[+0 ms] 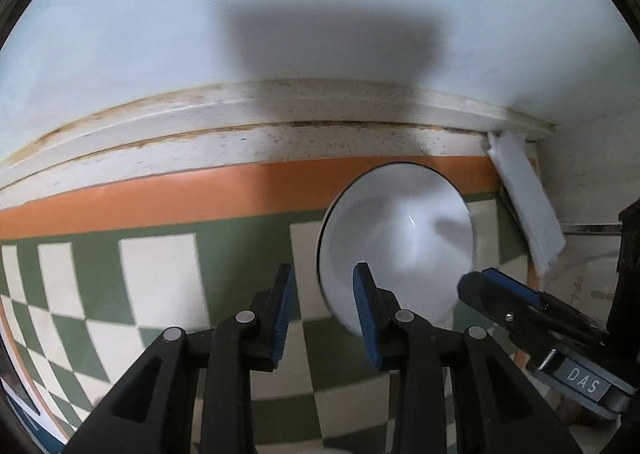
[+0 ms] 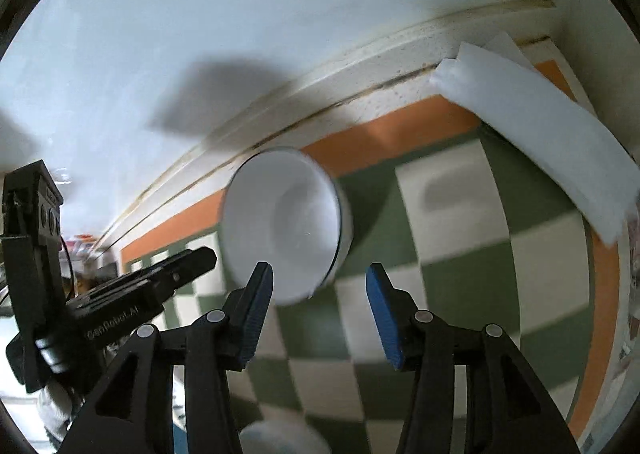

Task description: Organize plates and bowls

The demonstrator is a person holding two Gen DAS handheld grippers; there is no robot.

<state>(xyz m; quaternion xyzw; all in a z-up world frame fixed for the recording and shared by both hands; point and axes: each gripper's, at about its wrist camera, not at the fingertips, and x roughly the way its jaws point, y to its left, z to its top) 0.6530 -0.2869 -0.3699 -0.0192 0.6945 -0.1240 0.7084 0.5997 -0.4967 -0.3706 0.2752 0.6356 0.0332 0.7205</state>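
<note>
L gripper [image 1: 324,306]: jaws standing wide, holding nothing; right pad overlapping bowl's near rim.
R gripper [image 2: 320,302]: jaws gaping wide, empty, just right of bowl.
Bowl [image 1: 396,242]: white, blurred, sitting on checkered mat [image 1: 160,278] nr far orange border.
Far right: white folded cloth [image 2: 540,141] lying by wall.
</note>
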